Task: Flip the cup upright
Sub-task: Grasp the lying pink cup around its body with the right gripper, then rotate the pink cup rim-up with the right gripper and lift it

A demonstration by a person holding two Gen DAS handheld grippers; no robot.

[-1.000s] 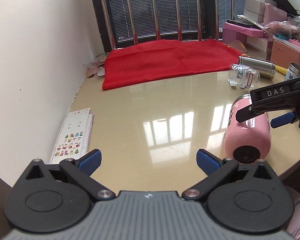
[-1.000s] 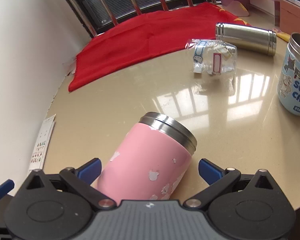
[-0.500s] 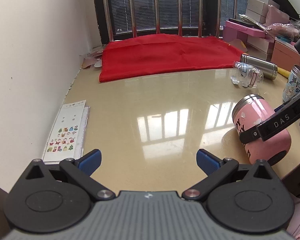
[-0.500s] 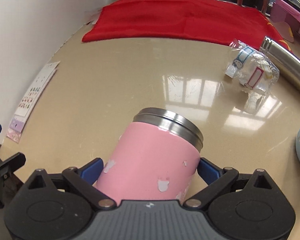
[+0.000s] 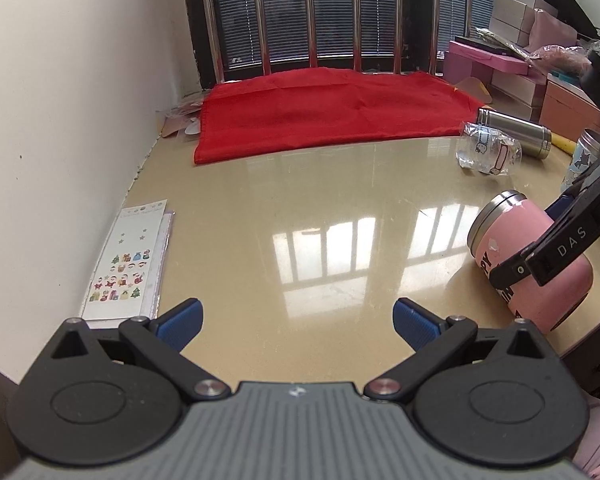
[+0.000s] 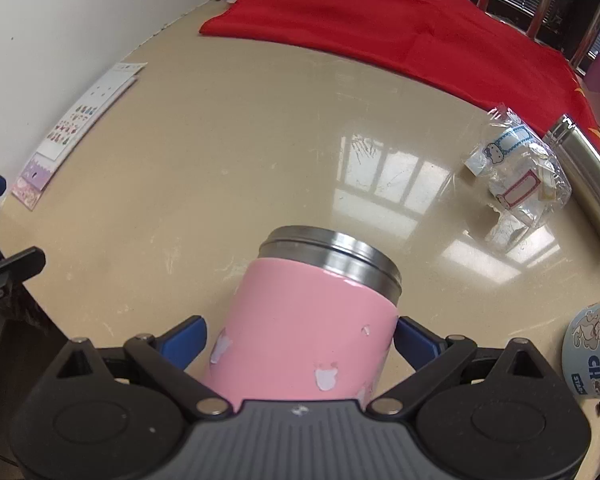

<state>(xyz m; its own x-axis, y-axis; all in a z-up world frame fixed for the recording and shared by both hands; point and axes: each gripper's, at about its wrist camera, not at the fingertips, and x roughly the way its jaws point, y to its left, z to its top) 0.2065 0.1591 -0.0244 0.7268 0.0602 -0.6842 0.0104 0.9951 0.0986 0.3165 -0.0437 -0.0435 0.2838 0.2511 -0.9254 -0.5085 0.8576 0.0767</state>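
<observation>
Pink steel-rimmed cup (image 6: 312, 332) tilted, rim away from right hand-held gripper (image 6: 300, 338).
Gripper pinching cup body; left hand-held gripper (image 5: 296, 320) spread, w/ nothing between.

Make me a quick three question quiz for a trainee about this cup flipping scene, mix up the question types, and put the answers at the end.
1. True or false: the left claw is shut on the pink cup.
2. Multiple choice: what lies at the far end of the table, below the window bars? A) red cloth B) green towel C) newspaper
3. Fill in: the cup's steel rim points ____ from the right claw.

Key
1. False: the left claw is open and holds nothing; the right claw grips the cup.
2. A
3. away
</observation>
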